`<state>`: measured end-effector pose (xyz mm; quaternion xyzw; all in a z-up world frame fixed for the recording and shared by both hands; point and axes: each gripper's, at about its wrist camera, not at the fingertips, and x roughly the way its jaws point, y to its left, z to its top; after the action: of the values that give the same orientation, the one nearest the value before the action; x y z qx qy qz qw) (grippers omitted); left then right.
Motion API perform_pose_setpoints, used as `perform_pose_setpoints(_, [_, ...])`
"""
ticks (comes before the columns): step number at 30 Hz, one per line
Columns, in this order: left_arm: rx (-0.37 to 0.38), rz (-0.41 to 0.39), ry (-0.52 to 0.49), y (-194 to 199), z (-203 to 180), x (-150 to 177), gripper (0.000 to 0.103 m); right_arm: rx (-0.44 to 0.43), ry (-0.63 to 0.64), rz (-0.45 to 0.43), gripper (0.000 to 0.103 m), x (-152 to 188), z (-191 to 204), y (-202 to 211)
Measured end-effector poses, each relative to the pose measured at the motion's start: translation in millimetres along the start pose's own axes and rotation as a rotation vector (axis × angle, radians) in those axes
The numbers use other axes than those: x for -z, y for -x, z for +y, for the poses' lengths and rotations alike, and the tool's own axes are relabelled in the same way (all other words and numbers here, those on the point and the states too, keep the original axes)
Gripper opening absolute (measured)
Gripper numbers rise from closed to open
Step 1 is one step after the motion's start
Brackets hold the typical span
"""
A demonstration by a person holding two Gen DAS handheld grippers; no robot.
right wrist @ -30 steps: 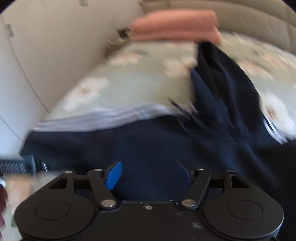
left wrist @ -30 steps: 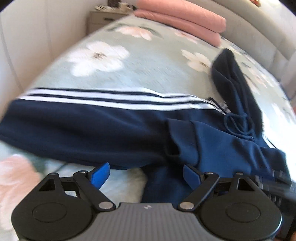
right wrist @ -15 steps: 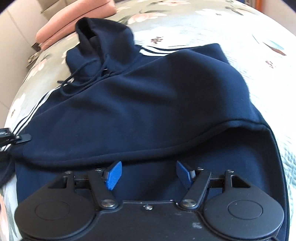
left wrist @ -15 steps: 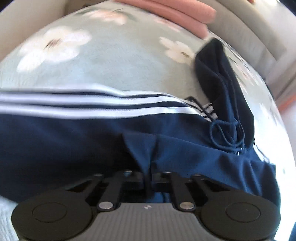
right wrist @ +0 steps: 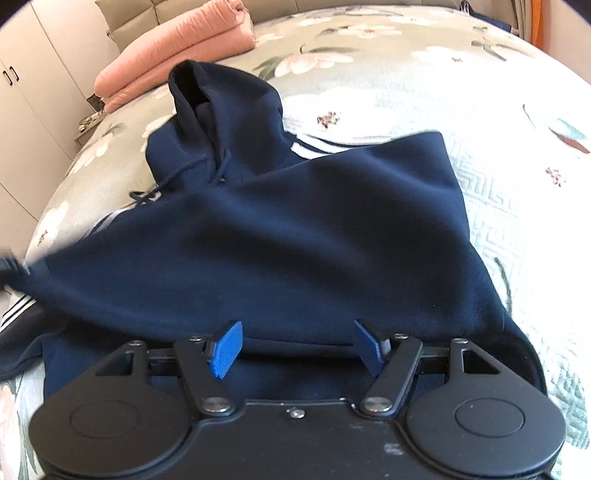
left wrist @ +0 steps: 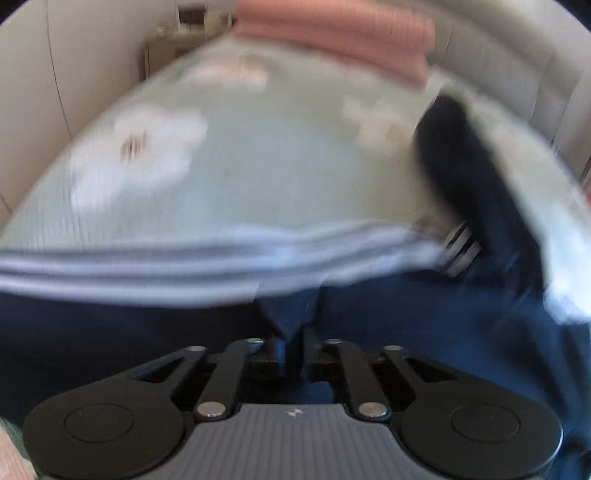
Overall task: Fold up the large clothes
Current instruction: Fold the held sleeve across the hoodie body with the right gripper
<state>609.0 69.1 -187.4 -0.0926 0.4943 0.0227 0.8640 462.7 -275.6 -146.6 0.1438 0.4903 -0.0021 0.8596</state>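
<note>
Clamped tight, my left gripper (left wrist: 293,350) pinches a fold of the navy blue hooded sweatshirt with white sleeve stripes (left wrist: 424,332); this view is badly blurred. Beyond it I see the pale green floral bedspread (left wrist: 266,170) and folded pink blankets (left wrist: 340,33) by the headboard.

From the right wrist, my right gripper (right wrist: 297,347) hovers with blue pads spread wide, holding nothing, low over the sweatshirt (right wrist: 295,236) lying on the bedspread (right wrist: 498,110), hood towards the blankets (right wrist: 173,48). White cabinets (right wrist: 26,110) stand left.
</note>
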Motion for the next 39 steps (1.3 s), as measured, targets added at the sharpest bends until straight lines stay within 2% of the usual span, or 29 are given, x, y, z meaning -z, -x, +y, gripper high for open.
perform_pose_setpoints(1, [-0.01,-0.024,-0.002,2,4,6,0.035,0.014,0.021,-0.008,0.08,-3,-1,-1])
perform_pose_setpoints(4, [-0.033,-0.138,0.004,38,7,11,0.043,0.12,0.155,-0.084,0.08,-6,2,6])
perform_pose_setpoints(6, [-0.036,-0.199,-0.027,60,0,9,0.042,0.175,0.226,-0.168,0.08,-12,3,10])
perform_pose_setpoints(7, [-0.007,-0.215,-0.038,67,-6,5,0.041,0.18,0.244,-0.196,0.08,-17,2,8])
perform_pose_setpoints(8, [0.047,-0.221,-0.049,69,-15,1,0.04,0.17,0.257,-0.205,0.08,-24,3,5])
perform_pose_setpoints(10, [0.161,-0.19,-0.102,54,-42,-5,0.025,0.132,0.275,-0.218,0.075,-37,6,-7])
perform_pose_setpoints(11, [0.19,-0.171,-0.135,45,-55,-4,0.022,0.117,0.288,-0.227,0.07,-42,9,-15])
perform_pose_setpoints(13, [0.206,-0.14,-0.176,22,-75,2,0.013,0.121,0.31,-0.245,0.021,-46,15,-35])
perform_pose_setpoints(16, [0.188,-0.066,-0.188,-15,-80,15,0.01,0.148,0.415,-0.21,0.013,-43,10,-64])
perform_pose_setpoints(18, [0.216,-0.091,-0.171,-15,-65,23,0.01,0.161,0.449,-0.254,0.013,-42,-9,-65])
perform_pose_setpoints(21, [0.182,-0.073,-0.126,-10,-40,26,0.003,0.349,0.323,-0.244,0.014,-54,-51,-62])
perform_pose_setpoints(22, [0.188,-0.067,-0.115,-7,-32,27,0.003,0.38,0.26,-0.231,0.023,-56,-69,-59])
perform_pose_setpoints(23, [0.185,-0.063,-0.107,-5,-27,29,0.003,0.383,0.203,-0.225,0.027,-57,-80,-52])
perform_pose_setpoints(25, [0.168,-0.058,-0.123,2,-27,31,0.003,0.444,0.161,-0.194,0.033,-56,-80,-36])
perform_pose_setpoints(26, [0.158,-0.059,-0.129,3,-25,32,0.003,0.429,0.162,-0.196,0.033,-52,-72,-25])
perform_pose_setpoints(28, [0.15,-0.058,-0.136,9,-26,35,0.004,0.316,0.196,-0.21,0.032,-35,-48,-5])
perform_pose_setpoints(30, [0.14,-0.061,-0.139,15,-25,37,0.004,0.257,0.294,-0.197,0.029,-14,-19,0])
perform_pose_setpoints(32, [0.138,-0.058,-0.126,19,-23,38,0.004,0.293,0.362,-0.165,0.027,8,-6,-7])
perform_pose_setpoints(34, [0.143,-0.057,-0.119,26,-19,39,0.004,0.355,0.33,-0.106,0.025,20,-17,-26])
perform_pose_setpoints(35, [0.147,-0.055,-0.117,29,-17,40,0.004,0.339,0.295,-0.132,0.025,23,-24,-21])
perform_pose_setpoints(38, [0.164,-0.058,-0.103,52,-2,47,0.005,0.419,0.273,-0.103,0.026,19,-22,-9])
perform_pose_setpoints(39, [0.14,-0.06,-0.092,61,4,51,0.012,0.41,0.271,-0.091,0.028,19,-20,-3])
